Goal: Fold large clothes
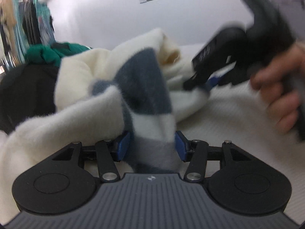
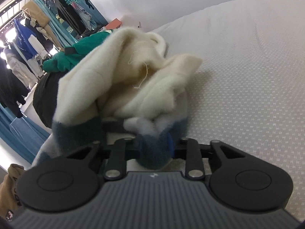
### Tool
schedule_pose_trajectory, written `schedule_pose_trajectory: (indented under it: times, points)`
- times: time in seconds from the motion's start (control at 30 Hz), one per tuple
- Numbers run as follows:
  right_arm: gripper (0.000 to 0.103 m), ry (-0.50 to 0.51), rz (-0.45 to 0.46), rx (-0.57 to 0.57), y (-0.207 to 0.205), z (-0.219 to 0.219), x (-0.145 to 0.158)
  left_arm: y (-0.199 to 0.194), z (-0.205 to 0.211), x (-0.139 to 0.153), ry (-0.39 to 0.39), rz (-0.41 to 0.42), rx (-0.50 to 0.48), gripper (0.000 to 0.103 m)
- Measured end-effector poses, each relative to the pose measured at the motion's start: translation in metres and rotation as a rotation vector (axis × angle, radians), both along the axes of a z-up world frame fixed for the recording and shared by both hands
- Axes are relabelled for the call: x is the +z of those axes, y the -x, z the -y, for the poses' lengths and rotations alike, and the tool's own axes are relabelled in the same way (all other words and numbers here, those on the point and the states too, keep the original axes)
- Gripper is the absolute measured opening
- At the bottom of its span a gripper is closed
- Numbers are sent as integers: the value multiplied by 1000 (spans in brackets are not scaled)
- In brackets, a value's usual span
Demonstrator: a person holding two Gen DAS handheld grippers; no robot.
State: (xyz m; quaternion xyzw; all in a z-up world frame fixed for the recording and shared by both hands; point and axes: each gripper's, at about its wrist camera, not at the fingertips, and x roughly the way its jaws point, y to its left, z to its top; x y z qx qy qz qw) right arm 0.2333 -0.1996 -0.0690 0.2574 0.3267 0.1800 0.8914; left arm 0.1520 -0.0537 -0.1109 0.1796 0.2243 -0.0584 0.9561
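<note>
Left wrist view: the left tool [image 1: 152, 145] has its blue pads pressed against either side of a grey-and-white band of the fuzzy cream and blue garment [image 1: 99, 87], clamped on it. The garment rises in a bunched heap straight ahead of the tool, a dark blue stripe running up its middle. Behind the garment's far left edge lie a black garment [image 1: 24, 91] and, beyond that, a green garment [image 1: 51, 53]. To the garment's right the white textured bed cover [image 1: 228, 118] stretches away. Also right of the garment, the right tool [image 1: 207, 80] grips the garment's far edge, held by the person's right hand [image 1: 278, 87], which is blurred.

Right wrist view: the right tool [image 2: 155, 145] is clamped on a rounded dark blue fold of the same garment [image 2: 122, 72], which piles up cream-coloured just ahead. The green garment [image 2: 76, 53] and the black garment [image 2: 45, 99] sit behind the cream garment's left side. The bed cover [image 2: 247, 80] fills the area to its right. Far behind the cream garment's left, hanging clothes [image 2: 28, 43] crowd a rack.
</note>
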Motion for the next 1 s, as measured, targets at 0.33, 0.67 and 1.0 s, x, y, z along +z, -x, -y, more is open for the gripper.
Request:
schedule_pose_trajectory:
  times: [0.33,0.67,1.0]
  points:
    - [20,103,52,-26,15,-6,17,-28,-29,-2,-26,-54,159,13]
    - [18,219,100,-109,37,2,38,-6,-112,65,225,106,421,7]
    - [17,342,198,-237,92,36,79,51,-199,105,409,212,681,6]
